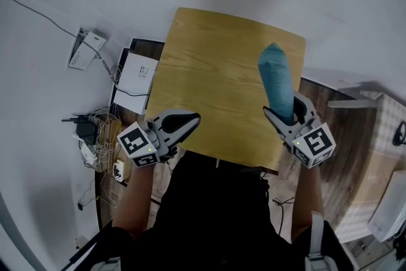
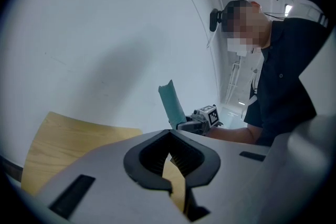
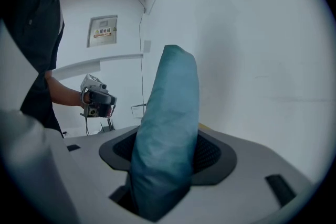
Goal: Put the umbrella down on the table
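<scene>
A folded teal umbrella (image 1: 277,81) stands tilted over the right side of the wooden table (image 1: 216,85), its free end pointing away from me. My right gripper (image 1: 283,112) is shut on the umbrella's near end, and the umbrella (image 3: 168,128) fills the space between the jaws in the right gripper view. Whether it touches the tabletop cannot be told. My left gripper (image 1: 184,124) hovers at the table's near left edge, jaws together and empty. In the left gripper view the umbrella (image 2: 172,103) and the right gripper (image 2: 202,118) show beyond the left gripper (image 2: 170,165).
On the floor left of the table lie a white box (image 1: 137,73), a white device (image 1: 85,47) and a tangle of cables with a power strip (image 1: 101,136). Wooden flooring and a cardboard box (image 1: 371,181) are to the right. A white wall is behind.
</scene>
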Available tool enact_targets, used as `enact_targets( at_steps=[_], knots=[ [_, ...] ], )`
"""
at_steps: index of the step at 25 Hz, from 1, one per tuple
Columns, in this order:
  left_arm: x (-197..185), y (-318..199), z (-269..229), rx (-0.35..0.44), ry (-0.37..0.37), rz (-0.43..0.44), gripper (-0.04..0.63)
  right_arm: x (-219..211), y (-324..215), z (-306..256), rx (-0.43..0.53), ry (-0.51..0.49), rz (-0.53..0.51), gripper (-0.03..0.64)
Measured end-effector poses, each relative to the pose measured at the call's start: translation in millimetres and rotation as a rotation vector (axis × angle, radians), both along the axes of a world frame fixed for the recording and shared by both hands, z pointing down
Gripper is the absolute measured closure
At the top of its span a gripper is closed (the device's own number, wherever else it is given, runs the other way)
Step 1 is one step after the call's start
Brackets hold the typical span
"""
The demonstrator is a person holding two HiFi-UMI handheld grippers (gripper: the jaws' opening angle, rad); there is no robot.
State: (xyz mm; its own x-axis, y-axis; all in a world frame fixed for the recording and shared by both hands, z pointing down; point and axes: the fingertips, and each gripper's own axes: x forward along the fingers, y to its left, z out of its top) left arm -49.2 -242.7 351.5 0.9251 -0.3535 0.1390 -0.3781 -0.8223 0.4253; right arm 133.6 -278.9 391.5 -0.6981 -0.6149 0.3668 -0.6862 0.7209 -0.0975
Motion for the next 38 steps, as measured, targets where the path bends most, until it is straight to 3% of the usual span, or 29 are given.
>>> enact_targets(
  at_steps=[6,13,24,38],
  knots=[
    [-3.8,-29.1,40.4,0.012,-0.082,0.042,0.583,-24.5,-21.9,42.7,-0.114,0.15,0.05,0.333],
    [-13.2,-52.5,77.1,0.004,-0.095,0.078,0.583,-49.3,-44.6,103.7,-0.282,0.324,0.085,0.333],
    [-19.5,-81.2,120.4,-0.065,-0.06,0.118,0.583,-47.7,-85.4,177.1,-0.504,0.349,0.222,0.333],
    [-9.9,-85.8,145.3,-0.094,-0.035,0.165,0.583,-43.7,-83.2,230.3,-0.572,0.515,0.203,0.333]
  ],
)
